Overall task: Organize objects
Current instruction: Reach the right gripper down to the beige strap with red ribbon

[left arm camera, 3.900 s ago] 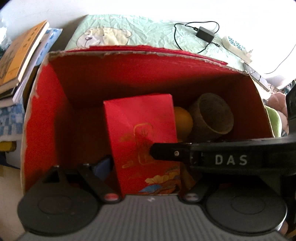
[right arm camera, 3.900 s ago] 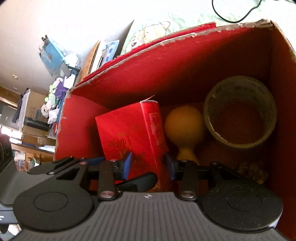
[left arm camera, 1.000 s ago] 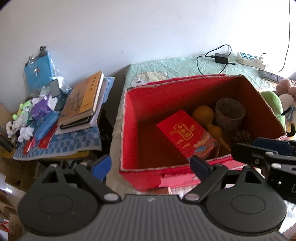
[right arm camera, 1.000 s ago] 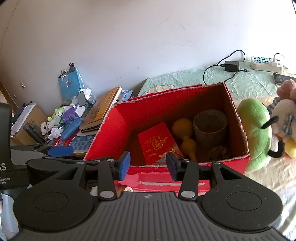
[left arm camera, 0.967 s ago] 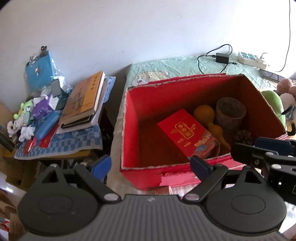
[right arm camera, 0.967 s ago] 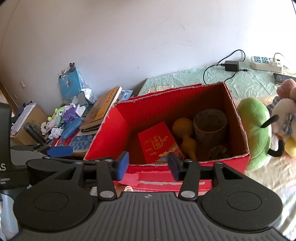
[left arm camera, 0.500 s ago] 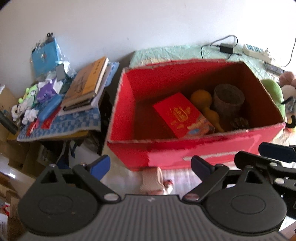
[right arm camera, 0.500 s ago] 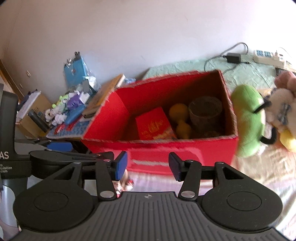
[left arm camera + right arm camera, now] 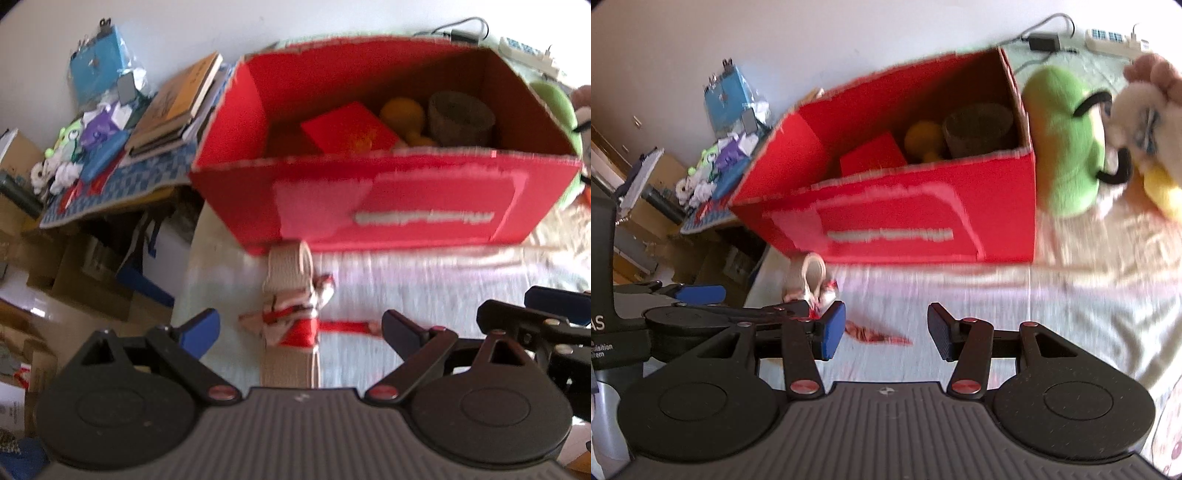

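A big red cardboard box point(image 9: 384, 206) point(image 9: 897, 225) stands on the bed. Inside it lie a red packet point(image 9: 347, 127) point(image 9: 871, 157), an orange gourd point(image 9: 402, 112) point(image 9: 923, 138) and a brown round pot point(image 9: 460, 118) point(image 9: 979, 127). On the sheet before the box lies a beige roll tied with red-patterned cloth point(image 9: 291, 295) point(image 9: 809, 277). My left gripper point(image 9: 301, 326) hangs open just above that roll, nothing between its fingers. My right gripper point(image 9: 886, 330) is open too and empty, over the bare sheet to the right of the roll.
A green plush toy point(image 9: 1067, 144) and other soft toys point(image 9: 1145, 110) lie right of the box. Left of the bed a side table carries books point(image 9: 177, 107), a blue pouch point(image 9: 98, 62) and small toys. A power strip point(image 9: 1112, 38) and charger lie behind the box.
Both grippers have dropped and tilted downward, away from the box. The box has slid up in both views, and the beige roll on the sheet has come into sight.
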`<state>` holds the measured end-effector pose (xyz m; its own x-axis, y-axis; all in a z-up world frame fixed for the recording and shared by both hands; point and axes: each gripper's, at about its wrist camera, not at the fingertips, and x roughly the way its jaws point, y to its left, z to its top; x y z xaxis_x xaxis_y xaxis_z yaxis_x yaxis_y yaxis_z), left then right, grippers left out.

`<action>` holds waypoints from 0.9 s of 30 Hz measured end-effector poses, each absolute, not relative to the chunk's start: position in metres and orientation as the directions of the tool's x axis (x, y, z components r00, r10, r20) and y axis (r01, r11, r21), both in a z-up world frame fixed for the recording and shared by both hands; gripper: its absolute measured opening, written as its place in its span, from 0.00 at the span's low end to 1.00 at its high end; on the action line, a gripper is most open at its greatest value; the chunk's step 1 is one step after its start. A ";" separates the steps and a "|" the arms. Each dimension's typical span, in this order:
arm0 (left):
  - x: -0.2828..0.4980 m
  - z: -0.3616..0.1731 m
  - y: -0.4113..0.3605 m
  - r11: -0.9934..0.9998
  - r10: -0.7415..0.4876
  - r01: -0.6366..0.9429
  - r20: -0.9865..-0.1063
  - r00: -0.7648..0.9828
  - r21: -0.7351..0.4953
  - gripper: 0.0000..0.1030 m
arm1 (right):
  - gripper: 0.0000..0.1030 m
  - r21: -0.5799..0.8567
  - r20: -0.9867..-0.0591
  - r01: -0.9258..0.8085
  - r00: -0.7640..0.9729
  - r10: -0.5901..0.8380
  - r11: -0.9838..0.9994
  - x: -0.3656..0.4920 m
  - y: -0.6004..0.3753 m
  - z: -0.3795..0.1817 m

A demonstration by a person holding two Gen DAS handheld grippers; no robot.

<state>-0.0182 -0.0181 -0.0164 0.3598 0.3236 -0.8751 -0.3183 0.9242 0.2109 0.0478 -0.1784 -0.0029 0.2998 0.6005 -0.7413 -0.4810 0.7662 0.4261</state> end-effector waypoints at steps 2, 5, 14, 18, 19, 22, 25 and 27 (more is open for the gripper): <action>-0.023 -0.021 -0.020 0.923 0.324 -0.321 -0.882 0.343 0.214 0.94 | 0.51 0.427 -0.752 -0.477 0.285 0.595 0.768 0.046 -0.180 -0.006; -0.029 -0.025 -0.024 0.921 0.325 -0.323 -0.887 0.327 0.219 0.96 | 0.51 0.430 -0.761 -0.472 0.270 0.590 0.770 0.043 -0.181 -0.010; -0.040 -0.035 -0.031 0.921 0.316 -0.320 -0.909 0.273 0.224 0.97 | 0.51 0.437 -0.782 -0.453 0.236 0.577 0.777 0.037 -0.184 -0.020; -0.043 -0.036 -0.032 0.920 0.307 -0.328 -0.914 0.263 0.215 0.97 | 0.51 0.442 -0.782 -0.449 0.232 0.579 0.777 0.036 -0.186 -0.021; -0.043 -0.036 -0.032 0.919 0.310 -0.329 -0.914 0.261 0.217 0.97 | 0.51 0.442 -0.781 -0.449 0.232 0.579 0.776 0.036 -0.186 -0.021; -0.043 -0.037 -0.032 0.919 0.307 -0.331 -0.916 0.258 0.214 0.98 | 0.51 0.441 -0.781 -0.448 0.235 0.579 0.777 0.036 -0.187 -0.021; -0.040 -0.040 -0.028 0.924 0.290 -0.326 -0.922 0.255 0.201 0.98 | 0.51 0.440 -0.788 -0.439 0.230 0.571 0.783 0.037 -0.186 -0.022; -0.038 -0.041 -0.025 0.930 0.276 -0.314 -0.925 0.263 0.189 0.98 | 0.51 0.440 -0.786 -0.438 0.235 0.572 0.784 0.039 -0.186 -0.019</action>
<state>-0.0377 -0.0249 -0.0410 0.2627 0.2761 -0.9245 -0.3142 0.9304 0.1886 0.0392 -0.1862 -0.0191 0.2349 0.5719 -0.7860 -0.4376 0.7843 0.4398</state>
